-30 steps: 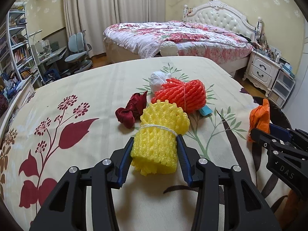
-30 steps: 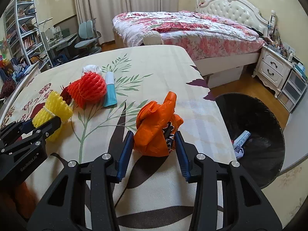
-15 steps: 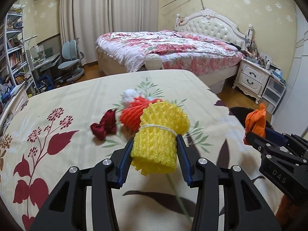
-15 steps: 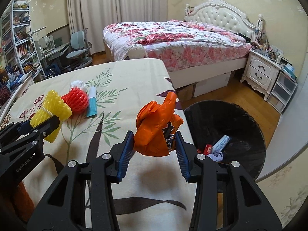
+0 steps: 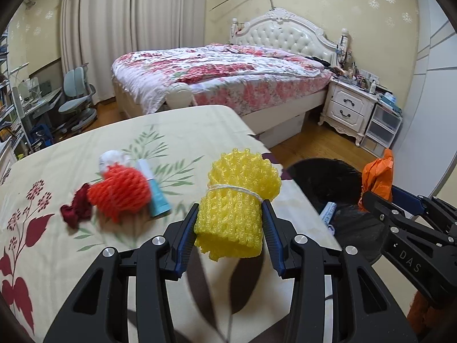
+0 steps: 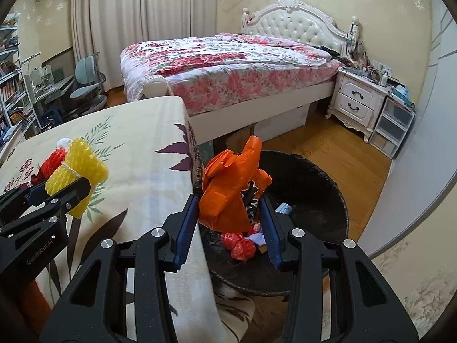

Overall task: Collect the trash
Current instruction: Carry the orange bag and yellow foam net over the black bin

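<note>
My left gripper (image 5: 228,223) is shut on a yellow foam net roll (image 5: 235,200) tied with string, held above the table near its right edge; the roll also shows in the right wrist view (image 6: 75,171). My right gripper (image 6: 228,214) is shut on a crumpled orange plastic bag (image 6: 228,188) and holds it over the black trash bin (image 6: 322,177), which holds several scraps. On the table lie a red foam net (image 5: 120,193), a dark red cloth (image 5: 75,208), a white wad (image 5: 112,157) and a teal tube (image 5: 155,191).
The table's flowered cloth (image 5: 57,171) ends at the right, with the bin (image 5: 328,180) just beyond on the wood floor. A bed (image 6: 222,65) stands behind, a white nightstand (image 6: 360,105) to the right, a desk and chair (image 6: 85,85) to the left.
Both grippers have swung right with their loads. The orange bag has gone from above the table to above the bin. The yellow roll has lifted off the table toward its right edge.
</note>
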